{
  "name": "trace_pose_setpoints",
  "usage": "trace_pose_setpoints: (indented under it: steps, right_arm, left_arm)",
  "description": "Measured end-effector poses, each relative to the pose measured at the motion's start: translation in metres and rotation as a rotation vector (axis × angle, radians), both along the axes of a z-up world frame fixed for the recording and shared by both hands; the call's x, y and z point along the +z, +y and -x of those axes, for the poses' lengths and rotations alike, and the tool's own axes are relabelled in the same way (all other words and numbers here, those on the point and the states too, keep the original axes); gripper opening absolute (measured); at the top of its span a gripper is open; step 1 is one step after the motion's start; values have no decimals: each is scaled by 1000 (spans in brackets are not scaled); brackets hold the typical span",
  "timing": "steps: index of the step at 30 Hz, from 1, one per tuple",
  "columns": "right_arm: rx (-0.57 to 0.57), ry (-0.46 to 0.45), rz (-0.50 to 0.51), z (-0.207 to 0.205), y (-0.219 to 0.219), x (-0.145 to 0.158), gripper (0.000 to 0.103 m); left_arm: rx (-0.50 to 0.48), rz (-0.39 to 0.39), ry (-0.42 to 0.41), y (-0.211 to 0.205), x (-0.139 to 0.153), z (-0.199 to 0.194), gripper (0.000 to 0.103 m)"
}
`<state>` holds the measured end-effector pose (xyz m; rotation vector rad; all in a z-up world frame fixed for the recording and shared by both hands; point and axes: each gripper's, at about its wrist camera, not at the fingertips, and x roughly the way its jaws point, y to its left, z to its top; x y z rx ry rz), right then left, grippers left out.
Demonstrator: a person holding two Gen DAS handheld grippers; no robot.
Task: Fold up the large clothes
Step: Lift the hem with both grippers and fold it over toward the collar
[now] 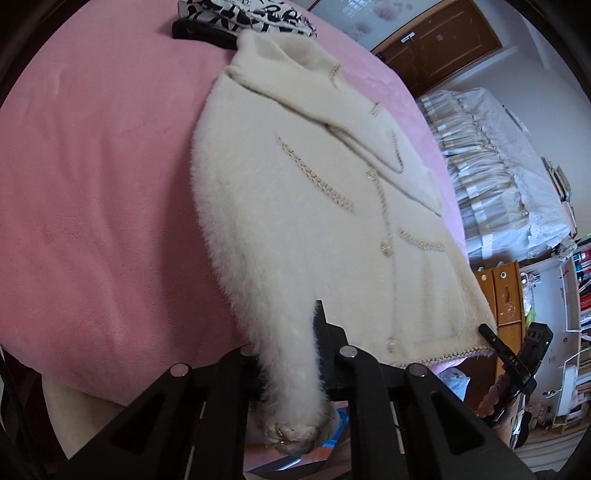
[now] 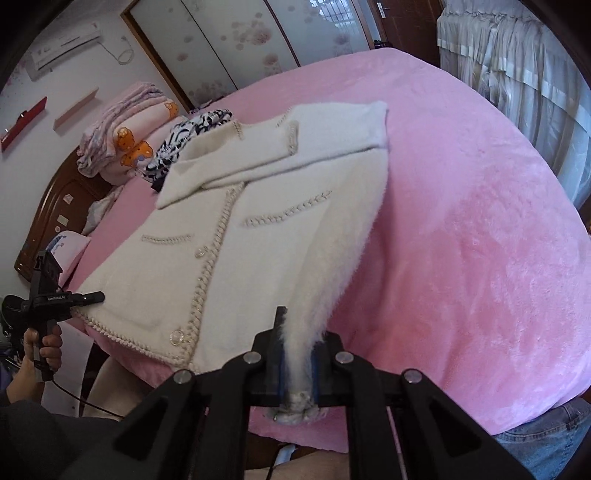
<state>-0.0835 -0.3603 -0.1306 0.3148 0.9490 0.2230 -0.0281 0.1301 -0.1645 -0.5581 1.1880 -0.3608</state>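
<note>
- Left wrist view: my left gripper [image 1: 295,354] has its fingers [image 1: 322,325] closed on the cuffed end of the cream jacket's sleeve [image 1: 291,387], the braided cuff hanging below them.
- I see the cream jacket [image 1: 314,206] front-up on the pink bed [image 1: 92,184], long axis running from the braided hem nearest me to the collar at the far end (toward the black-and-white garment [image 1: 240,14]).
- One sleeve is already folded across the chest.
- Right wrist view: my right gripper [image 2: 299,354] is clamped on the other fluffy sleeve [image 2: 332,266], which rises from the jacket's shoulder down into the fingers [image 2: 277,328].
- Folded bedding [image 2: 122,129] is piled by the headboard; no containers in sight.
</note>
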Motion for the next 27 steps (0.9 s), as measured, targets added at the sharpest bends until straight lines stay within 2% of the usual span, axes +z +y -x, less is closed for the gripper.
trace_pose_setpoints:
  steps: [7, 13, 18, 23, 27]
  right_arm:
    - [1, -39, -76, 13, 3, 27, 8]
    - [70, -83, -123, 31, 13, 57, 8]
    - [64, -133, -247, 40, 1, 81, 8]
    - [7, -180, -367, 15, -19, 103, 8]
    - [-51, -186, -385, -41, -32, 117, 8]
  left_arm:
    - [51, 70, -47, 16, 29, 17, 7]
    - [49, 95, -70, 23, 64, 35, 7]
    - [106, 191, -74, 40, 90, 42, 7]
    - [160, 266, -107, 48, 114, 16, 7]
    - [180, 268, -150, 50, 132, -34, 8]
